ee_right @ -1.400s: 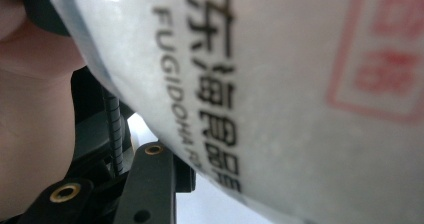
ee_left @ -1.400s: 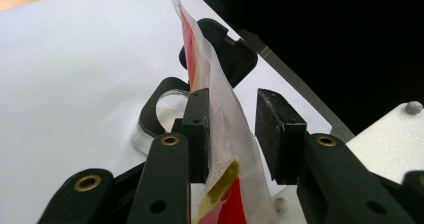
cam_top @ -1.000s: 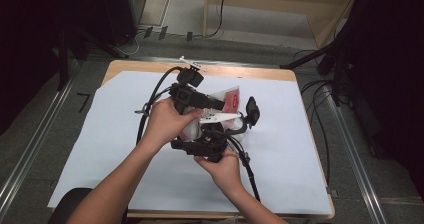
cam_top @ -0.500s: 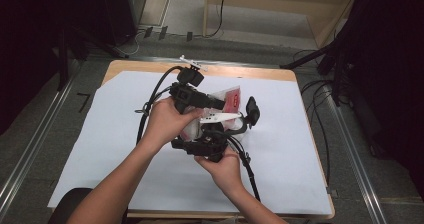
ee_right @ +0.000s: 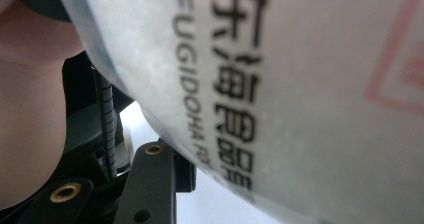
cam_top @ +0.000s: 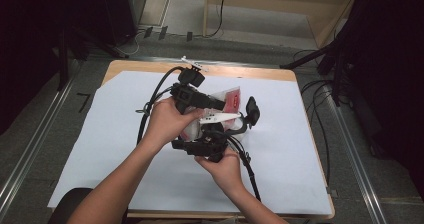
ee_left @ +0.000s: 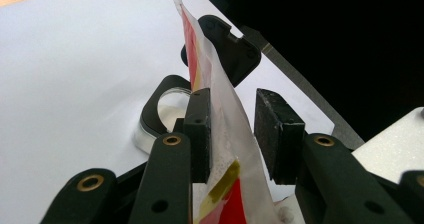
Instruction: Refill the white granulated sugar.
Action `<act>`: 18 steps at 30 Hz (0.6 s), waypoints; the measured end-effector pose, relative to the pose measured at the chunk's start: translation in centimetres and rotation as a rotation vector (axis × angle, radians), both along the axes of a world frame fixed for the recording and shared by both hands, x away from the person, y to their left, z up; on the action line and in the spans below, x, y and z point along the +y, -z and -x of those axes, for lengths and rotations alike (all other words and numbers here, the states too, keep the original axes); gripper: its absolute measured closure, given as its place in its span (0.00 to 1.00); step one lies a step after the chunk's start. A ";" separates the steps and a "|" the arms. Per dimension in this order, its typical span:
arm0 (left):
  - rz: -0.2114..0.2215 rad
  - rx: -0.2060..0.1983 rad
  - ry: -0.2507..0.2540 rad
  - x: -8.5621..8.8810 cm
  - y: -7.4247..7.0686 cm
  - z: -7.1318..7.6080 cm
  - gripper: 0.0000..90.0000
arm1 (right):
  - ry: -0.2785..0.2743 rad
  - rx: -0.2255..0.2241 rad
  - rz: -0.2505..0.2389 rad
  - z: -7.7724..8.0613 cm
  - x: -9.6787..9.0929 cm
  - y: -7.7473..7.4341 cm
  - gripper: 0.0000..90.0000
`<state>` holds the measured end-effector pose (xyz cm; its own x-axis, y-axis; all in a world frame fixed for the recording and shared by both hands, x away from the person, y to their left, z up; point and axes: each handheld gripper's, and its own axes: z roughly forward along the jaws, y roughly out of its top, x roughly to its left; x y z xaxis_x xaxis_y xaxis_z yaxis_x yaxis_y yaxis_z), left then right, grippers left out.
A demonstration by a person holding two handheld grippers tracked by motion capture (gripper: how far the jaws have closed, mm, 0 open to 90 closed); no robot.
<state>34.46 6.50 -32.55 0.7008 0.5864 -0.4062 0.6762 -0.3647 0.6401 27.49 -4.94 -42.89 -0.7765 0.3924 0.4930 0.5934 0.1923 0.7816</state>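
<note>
Both hand-held grippers mid-table | pouch (ee_left: pixel 220 114) betw left's pads | table (cam_top: pixel 300 79) edges well apart

A packet (cam_top: pixel 227 104) stands between both hand-held grippers above the table (cam_top: pixel 300 159).

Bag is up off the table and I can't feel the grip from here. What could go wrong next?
1. In the left gripper view the plastic bag lies against one pad with a gap to the other, so it may slip out.
2. The black ring holder lies right beneath; a dropped bag could knock it.
</note>
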 end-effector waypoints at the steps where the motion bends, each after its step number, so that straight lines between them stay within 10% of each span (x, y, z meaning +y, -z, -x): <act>1: 0.000 0.000 0.000 0.0 0.0 0.0 0.77 | 0.000 0.000 0.000 0.0 0.0 0.0 0.69; 18: -0.003 0.007 0.000 -0.1 0.3 0.0 0.78 | 0.011 0.003 0.002 0.1 0.0 0.3 0.69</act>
<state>34.47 6.44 -32.81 0.6981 0.5872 -0.4096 0.6806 -0.3667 0.6343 27.40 -4.90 -43.22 -0.7707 0.4018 0.4946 0.5978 0.1872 0.7795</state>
